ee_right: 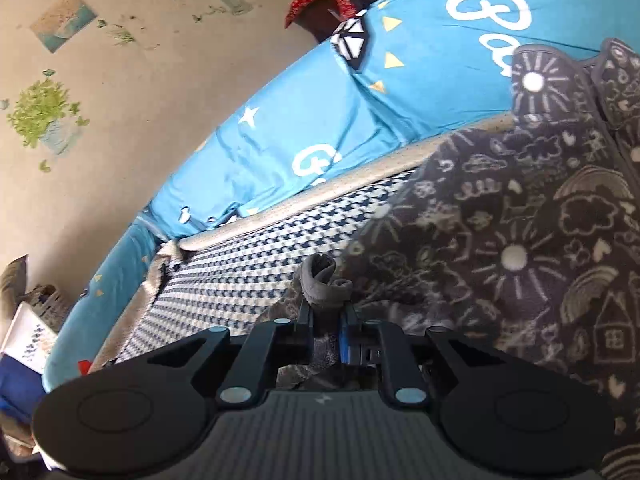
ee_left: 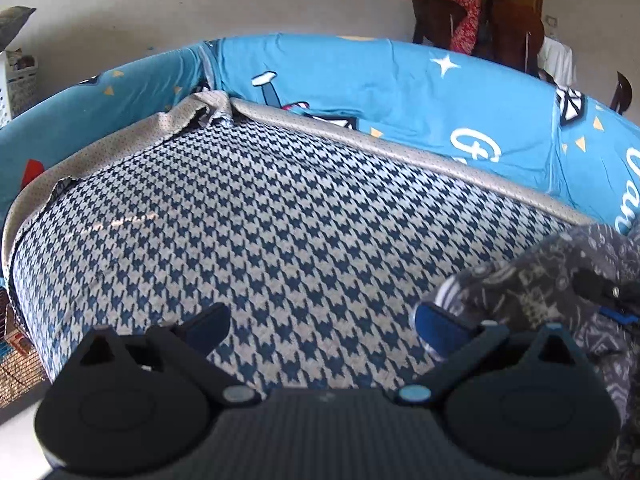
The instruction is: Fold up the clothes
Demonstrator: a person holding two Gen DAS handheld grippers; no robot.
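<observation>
We found the right gripper [ee_right: 327, 320] clenched on a rolled grey edge of the dark patterned garment [ee_right: 520, 240], the fabric bunching up between its two black fingers and poking out just past their tips. The left gripper [ee_left: 320, 322] stood released, its jaws spread wide with nothing between them, hanging above bare houndstooth cloth; its right-hand finger [ee_left: 440, 328], the one with the blue pad, sat just beside the near edge of the same garment, though we could not tell whether it touched. In the left wrist view we saw only a corner of that garment, at the right edge of the frame, with part of the other gripper showing against it. In the right wrist view it spread over the right half of the frame, charcoal with pale doodles of suns, clouds, rainbows and houses, and lay on the blue-and-white houndstooth cover [ee_left: 280, 220], its far end reaching up against the cushion behind. That cover was edged with a plain grey border [ee_left: 400, 140], rumpled at the far left corner. Behind the border ran a bright blue cushion [ee_left: 380, 88] printed with white stars, yellow triangles and white lettering. Beyond it we saw a beige wall [ee_right: 120, 140] with green plant stickers, and dark wooden furniture [ee_left: 500, 28] draped with a red patterned cloth [ee_left: 464, 20].
</observation>
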